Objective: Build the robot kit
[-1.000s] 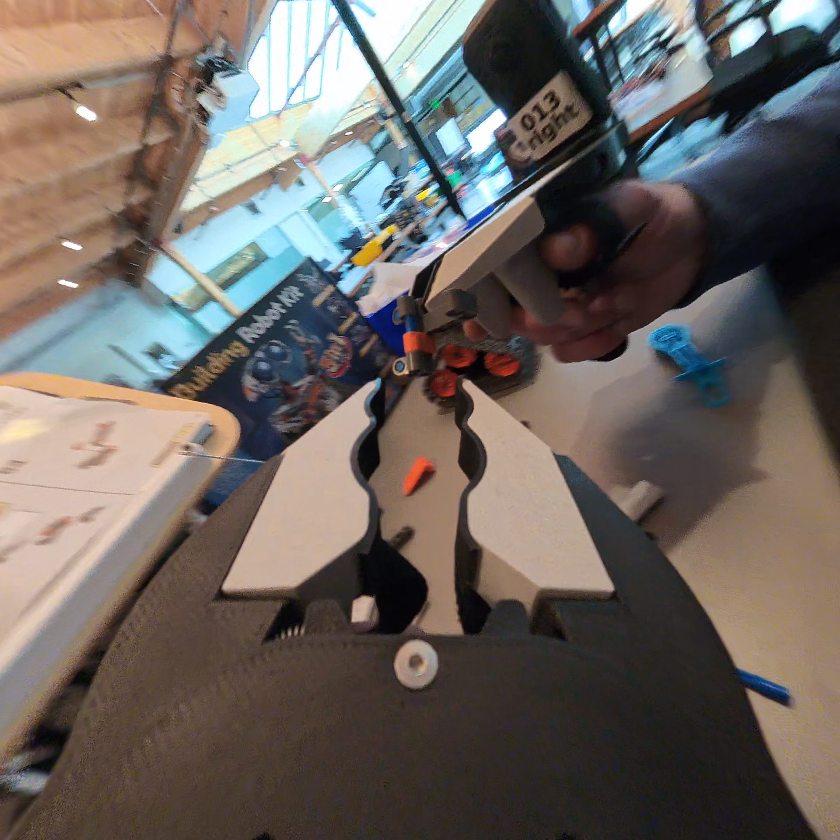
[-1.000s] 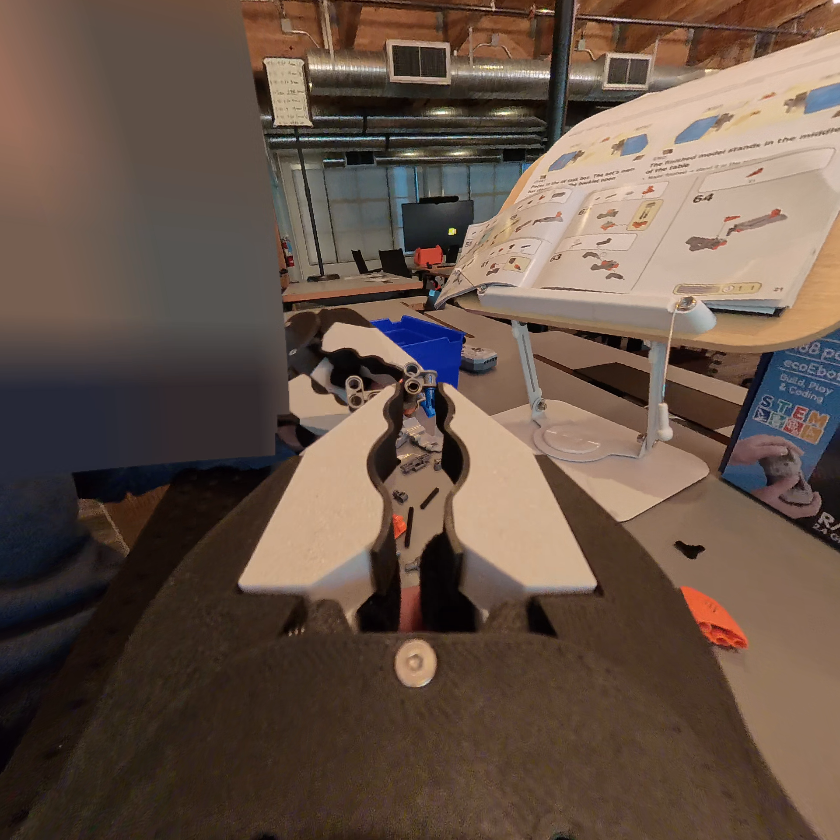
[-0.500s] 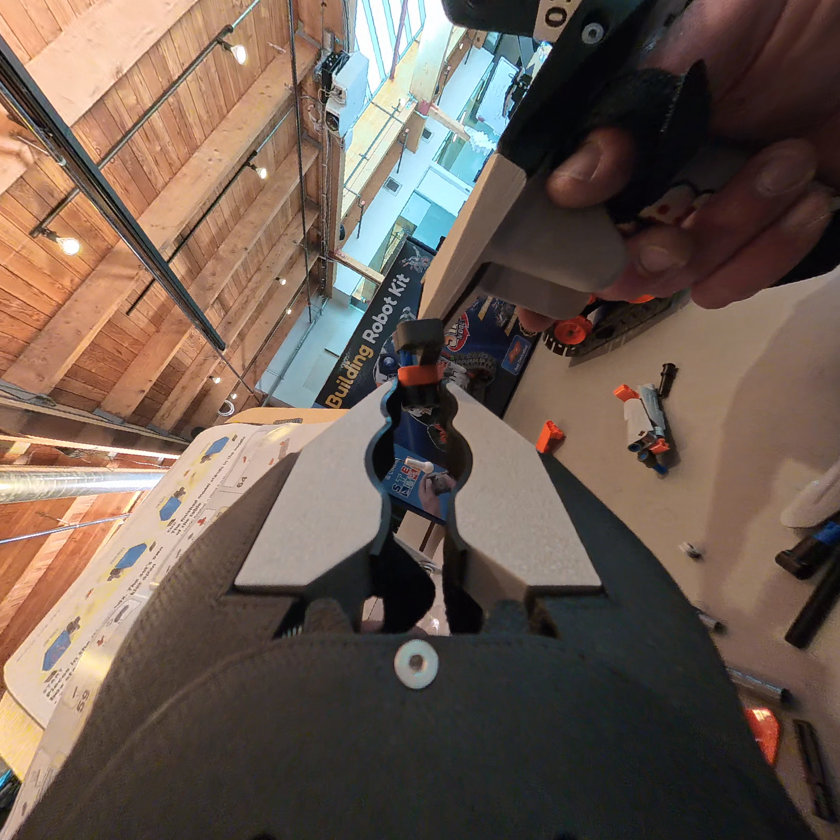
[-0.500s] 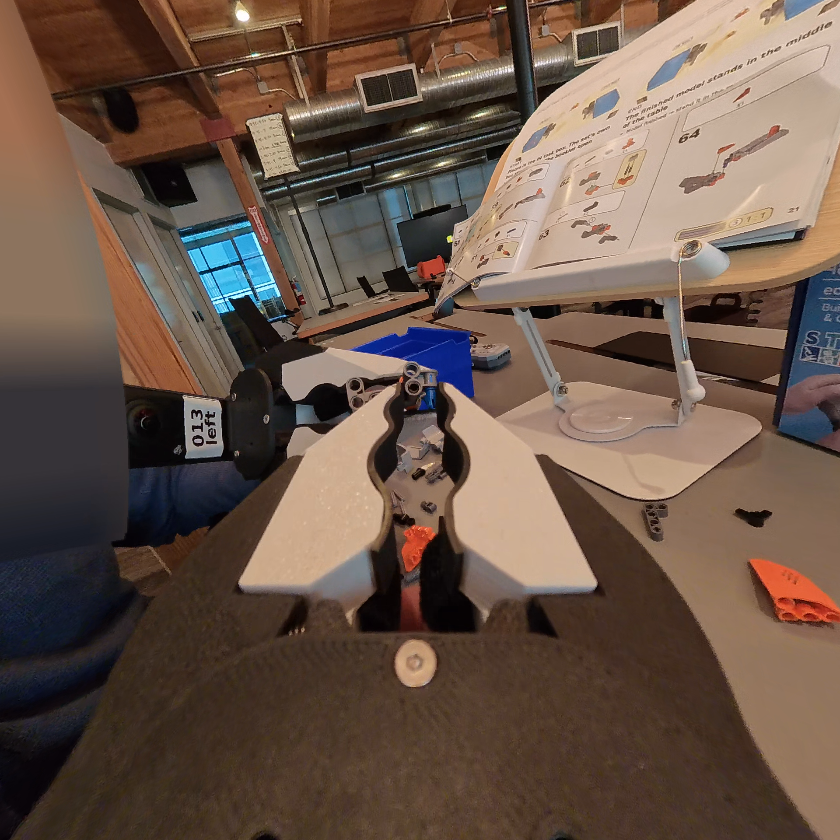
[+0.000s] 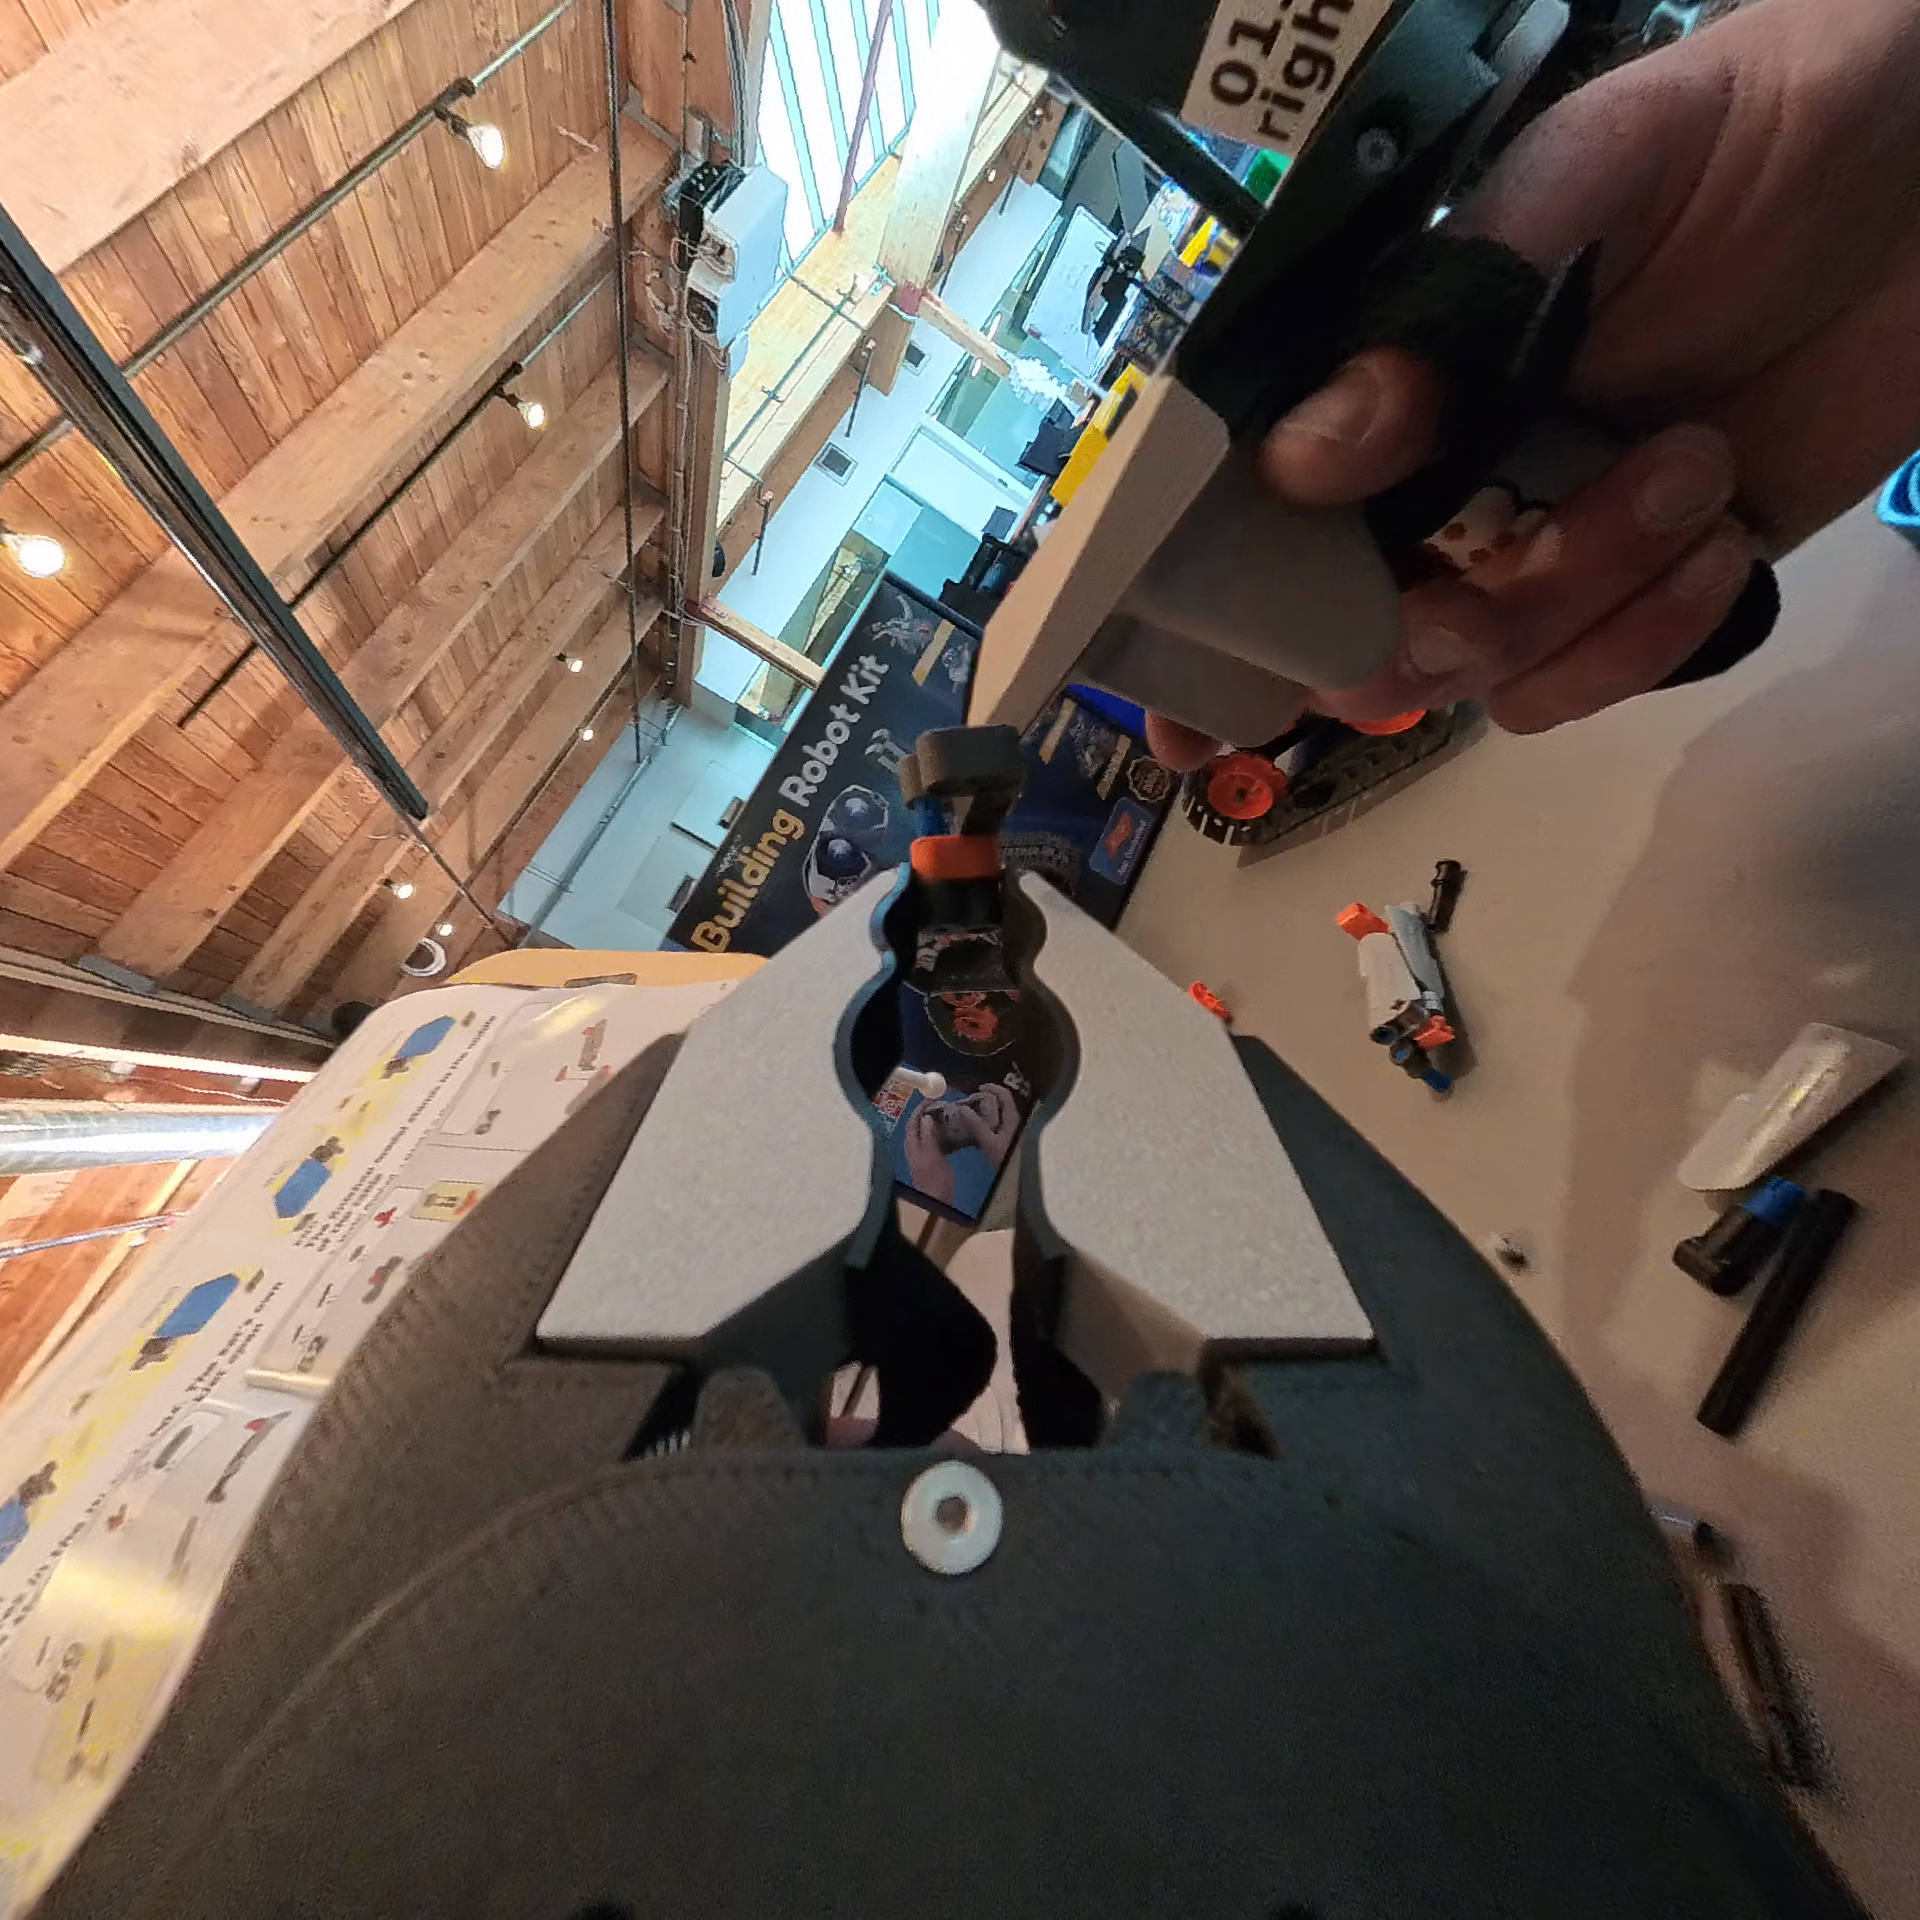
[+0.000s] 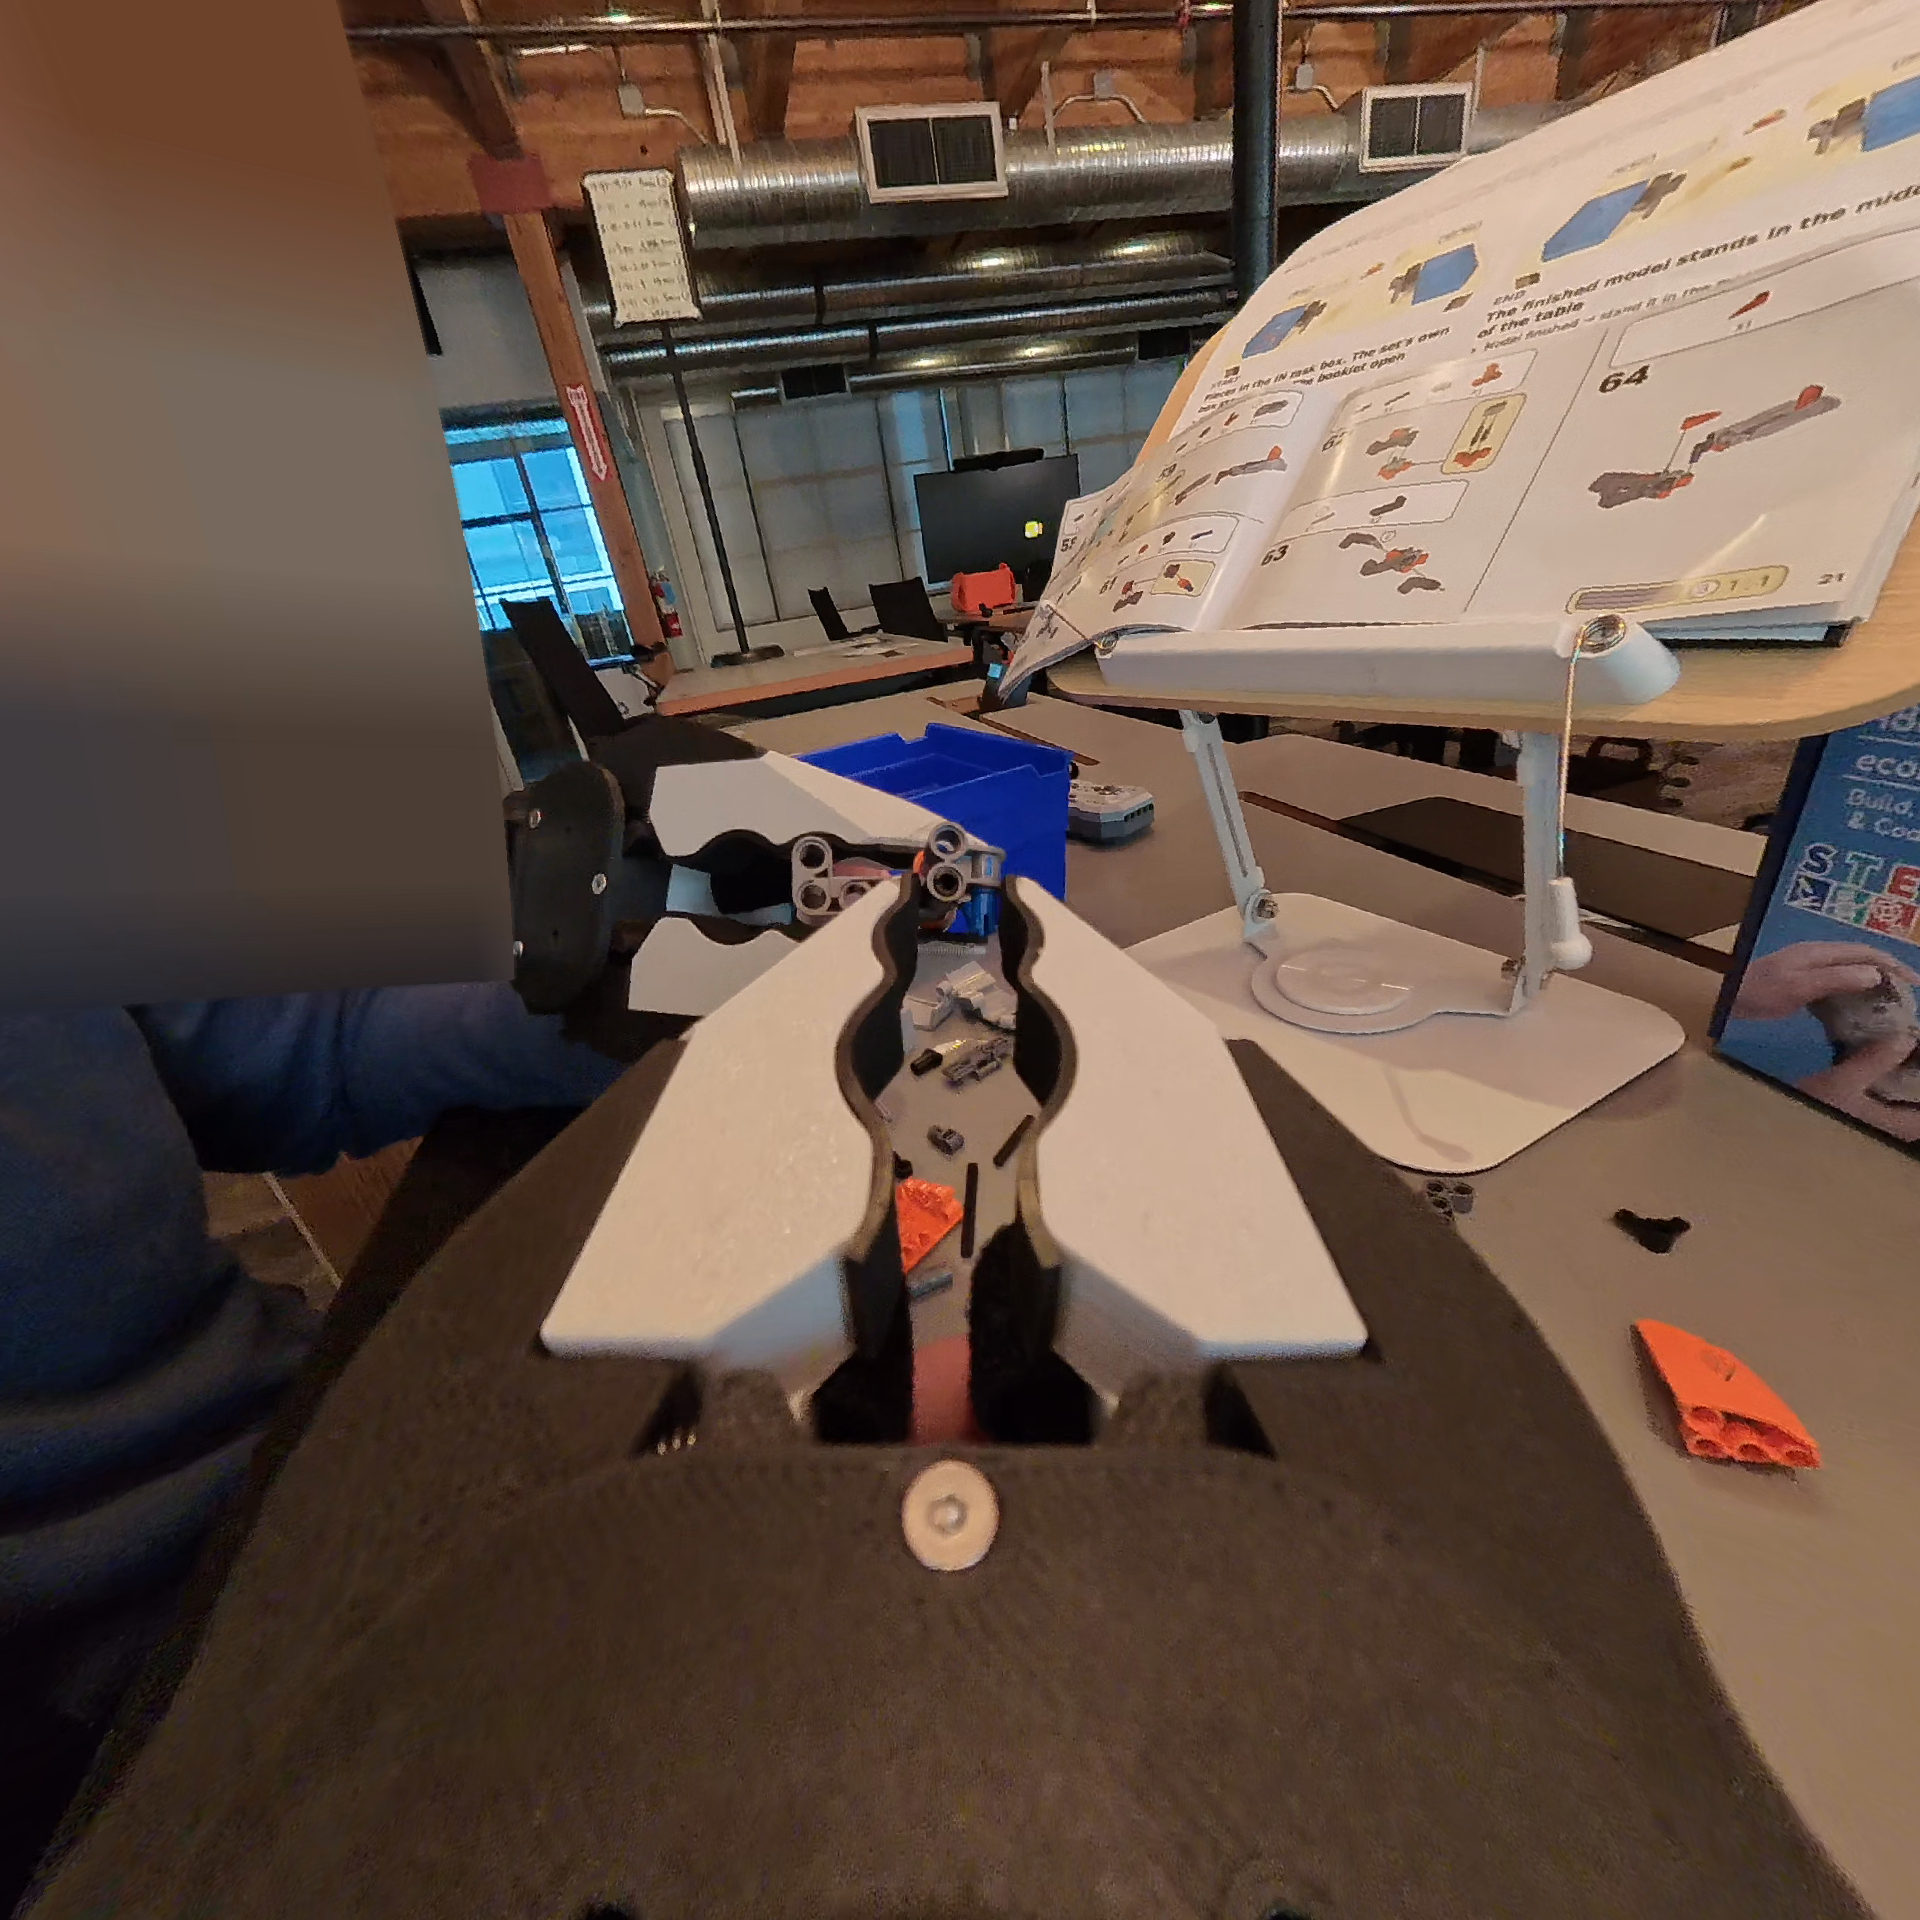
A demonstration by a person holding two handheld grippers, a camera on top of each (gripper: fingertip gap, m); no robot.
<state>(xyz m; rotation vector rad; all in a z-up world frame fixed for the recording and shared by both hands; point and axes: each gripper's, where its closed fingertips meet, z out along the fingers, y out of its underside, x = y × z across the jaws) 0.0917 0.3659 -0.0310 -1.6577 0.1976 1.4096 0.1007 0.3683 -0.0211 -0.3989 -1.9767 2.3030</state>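
Wood-plank ceiling (image 5: pixel 312 343) with track spotlights (image 5: pixel 473 135); silver ventilation ducts (image 6: pixel 935 177), gridded windows (image 6: pixel 842 488), dark monitor (image 6: pixel 992 514), black chairs (image 6: pixel 904 608) beyond grey tabletop (image 6: pixel 1766 1247).

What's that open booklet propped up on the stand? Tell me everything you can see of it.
The booklet is a thin, white, paper-paged instruction book lying open on a tilted light wooden board. A white ledge runs along its lower edge, and a thin wire clip hangs at the ledge's end. Its pages show numbered step boxes with small drawings of grey, orange and blue parts. The left page curls up at its outer edge. White legs carry the board above a flat white base on the grey table. Neither gripper touches it.
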